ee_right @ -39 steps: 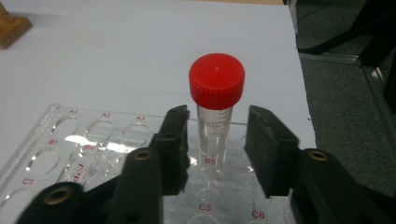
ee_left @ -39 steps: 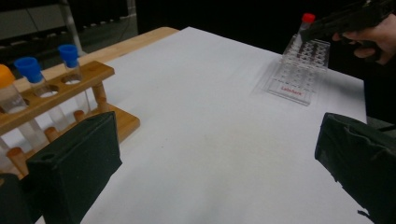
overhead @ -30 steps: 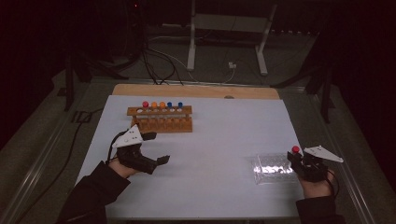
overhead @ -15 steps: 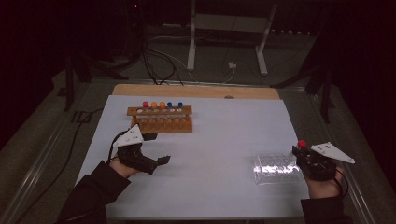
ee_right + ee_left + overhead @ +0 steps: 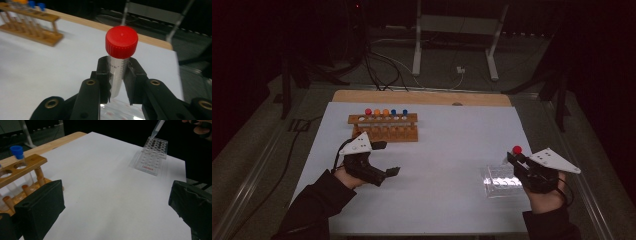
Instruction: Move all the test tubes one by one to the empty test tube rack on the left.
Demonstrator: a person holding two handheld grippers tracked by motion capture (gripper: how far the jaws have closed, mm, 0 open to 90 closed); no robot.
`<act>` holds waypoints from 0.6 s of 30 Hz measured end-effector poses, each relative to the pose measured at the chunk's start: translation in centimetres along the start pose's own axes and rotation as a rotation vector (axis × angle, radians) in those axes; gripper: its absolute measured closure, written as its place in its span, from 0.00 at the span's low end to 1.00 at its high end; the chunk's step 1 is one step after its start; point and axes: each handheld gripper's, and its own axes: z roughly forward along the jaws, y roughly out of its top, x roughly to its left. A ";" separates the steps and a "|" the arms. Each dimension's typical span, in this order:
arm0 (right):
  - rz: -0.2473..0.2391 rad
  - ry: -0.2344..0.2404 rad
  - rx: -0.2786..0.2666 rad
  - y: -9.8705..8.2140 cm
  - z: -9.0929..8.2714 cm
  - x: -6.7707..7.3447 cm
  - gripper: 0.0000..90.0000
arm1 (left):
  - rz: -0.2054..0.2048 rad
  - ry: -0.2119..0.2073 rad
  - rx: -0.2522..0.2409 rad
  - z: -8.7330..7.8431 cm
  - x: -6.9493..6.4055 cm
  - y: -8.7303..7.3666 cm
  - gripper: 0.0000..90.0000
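Note:
My right gripper (image 5: 518,161) is shut on a clear graduated tube with a red cap (image 5: 517,149), held upright above the clear well plate (image 5: 502,181) at the near right of the white mat. In the right gripper view the pads (image 5: 103,72) clamp the tube (image 5: 119,75) just below its cap (image 5: 121,41). My left gripper (image 5: 388,158) hovers in front of the wooden tube rack (image 5: 384,127), open with nothing between its fingers (image 5: 40,212). The left gripper view shows the tube's pointed tip (image 5: 158,127) above the well plate (image 5: 153,155).
The rack (image 5: 22,168) holds several capped tubes, red, orange and blue, among them a blue-capped one (image 5: 17,151). A wooden board edge (image 5: 422,97) runs along the far side of the mat. Cables and a metal stand (image 5: 457,45) lie on the floor beyond.
My right gripper has lifted with the red-capped tube in it, higher over the well plate. The left gripper has stayed in place, still open.

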 end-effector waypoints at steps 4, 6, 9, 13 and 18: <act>-0.026 0.065 0.002 0.6 1.0 1.8 0.83 | 0.003 -0.013 0.002 0.5 -0.1 0.3 0.01; -0.039 0.099 0.010 0.7 1.5 2.8 0.83 | 0.003 -0.018 0.003 0.8 -0.2 0.5 0.01; -0.062 0.137 0.020 0.8 2.3 4.1 0.83 | 0.008 -0.028 0.003 1.2 -0.4 0.8 0.01; -0.093 0.188 0.035 0.9 3.4 5.9 0.83 | 0.020 -0.053 0.003 2.1 -0.7 1.4 0.01; -0.124 0.243 0.057 0.7 4.6 7.9 0.83 | 0.033 -0.072 0.005 3.0 -1.3 2.0 0.01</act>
